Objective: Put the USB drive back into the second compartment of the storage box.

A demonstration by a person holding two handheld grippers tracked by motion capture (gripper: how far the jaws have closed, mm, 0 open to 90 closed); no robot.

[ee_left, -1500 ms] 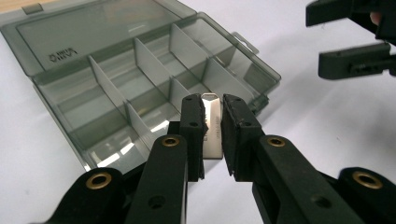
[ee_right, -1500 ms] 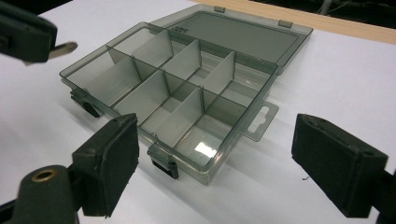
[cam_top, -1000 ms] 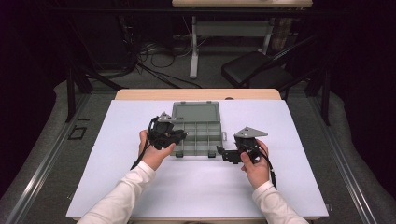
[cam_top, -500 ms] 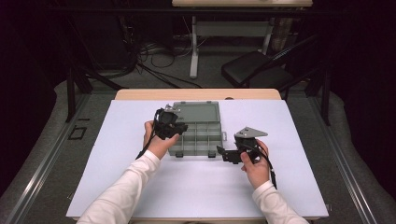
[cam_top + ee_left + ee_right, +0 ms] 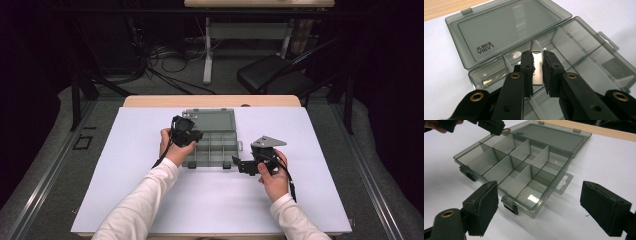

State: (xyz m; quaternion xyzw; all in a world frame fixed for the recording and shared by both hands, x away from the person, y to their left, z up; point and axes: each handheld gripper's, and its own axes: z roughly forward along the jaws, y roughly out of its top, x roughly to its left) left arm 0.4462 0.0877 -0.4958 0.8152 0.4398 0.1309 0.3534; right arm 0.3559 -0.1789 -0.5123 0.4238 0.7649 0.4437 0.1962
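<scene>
A smoky clear organizer box [image 5: 216, 150] lies open on the white table, with its lid [image 5: 211, 120] laid flat behind it and several divided compartments [image 5: 524, 173]. My left gripper [image 5: 196, 135] hovers over the box's back left compartment, shut on a small flat metal plate [image 5: 537, 68]. From the right gripper view the left gripper [image 5: 490, 125] is at the top left, over the box's far corner. My right gripper [image 5: 238, 164] rests near the box's front right corner. In its own view the right gripper [image 5: 540, 190] stands wide open with nothing between the pads.
A white sheet [image 5: 150, 200] covers the table, and a wooden edge [image 5: 210, 101] runs along the back. Front latches [image 5: 509, 206] and a hang tab [image 5: 562, 182] stick out from the box. A dark chair [image 5: 270, 75] and cables lie on the floor beyond.
My left gripper moved forward and slightly right, from the box's left side to above its back left compartment. The right gripper stayed put.
</scene>
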